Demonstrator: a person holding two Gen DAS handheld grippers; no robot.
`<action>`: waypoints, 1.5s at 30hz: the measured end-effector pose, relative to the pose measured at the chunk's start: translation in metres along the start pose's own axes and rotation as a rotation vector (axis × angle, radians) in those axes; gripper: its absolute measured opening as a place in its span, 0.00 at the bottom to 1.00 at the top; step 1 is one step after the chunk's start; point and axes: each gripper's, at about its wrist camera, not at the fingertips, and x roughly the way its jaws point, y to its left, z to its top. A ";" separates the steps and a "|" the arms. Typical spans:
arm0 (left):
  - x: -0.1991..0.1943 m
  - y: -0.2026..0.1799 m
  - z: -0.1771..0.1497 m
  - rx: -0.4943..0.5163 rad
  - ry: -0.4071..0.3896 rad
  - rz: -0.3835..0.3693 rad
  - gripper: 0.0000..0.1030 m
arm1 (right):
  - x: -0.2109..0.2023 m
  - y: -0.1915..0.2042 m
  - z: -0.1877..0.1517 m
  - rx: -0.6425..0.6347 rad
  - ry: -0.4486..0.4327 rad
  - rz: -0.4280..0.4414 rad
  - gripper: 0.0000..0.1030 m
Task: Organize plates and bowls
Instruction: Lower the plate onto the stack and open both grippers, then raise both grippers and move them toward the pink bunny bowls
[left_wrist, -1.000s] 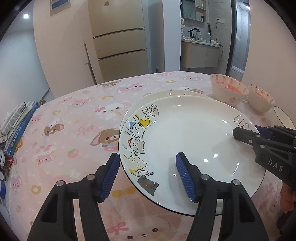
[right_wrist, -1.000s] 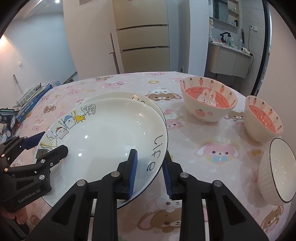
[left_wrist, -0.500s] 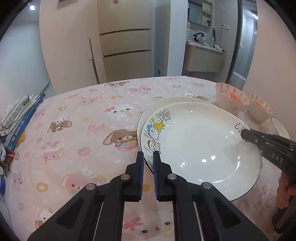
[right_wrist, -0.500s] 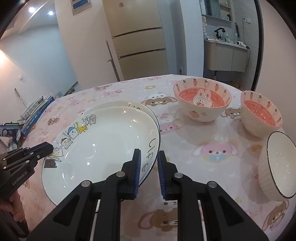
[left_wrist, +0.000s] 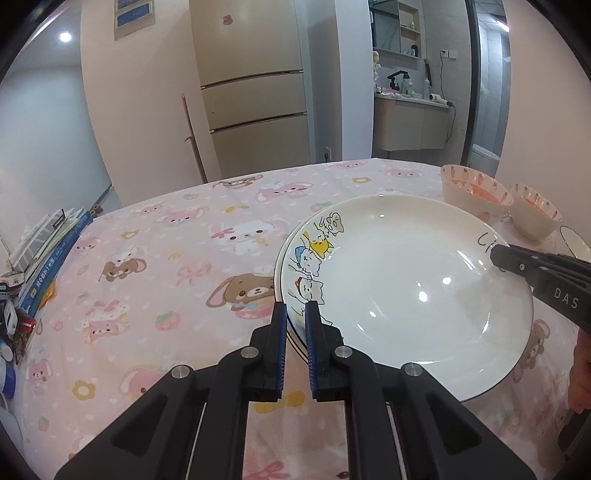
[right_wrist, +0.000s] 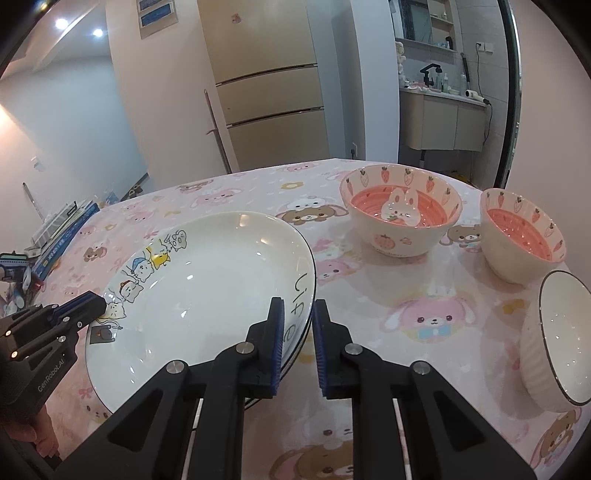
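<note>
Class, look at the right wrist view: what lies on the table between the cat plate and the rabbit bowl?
Nothing but bare patterned tablecloth separates the cat plate from the rabbit bowl; the right wrist view shows it.

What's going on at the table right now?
A person holds the cat plate by opposite edges, one hand-held gripper on each side. The left hand-held gripper is shut on the edge by the cat drawings; the right hand-held gripper has just been closing on the lettered edge. It sits over a second plate. Two pink bowls and a white bowl wait to the right.
</note>
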 end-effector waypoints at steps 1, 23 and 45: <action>0.001 0.001 0.000 -0.002 -0.004 -0.001 0.11 | 0.002 -0.001 0.000 0.003 0.000 0.002 0.13; -0.037 0.001 0.003 -0.025 -0.217 -0.070 0.11 | -0.018 -0.004 0.004 -0.004 -0.088 0.032 0.12; -0.034 0.007 0.001 -0.088 -0.152 -0.110 0.25 | -0.037 -0.003 -0.001 0.005 -0.068 0.062 0.12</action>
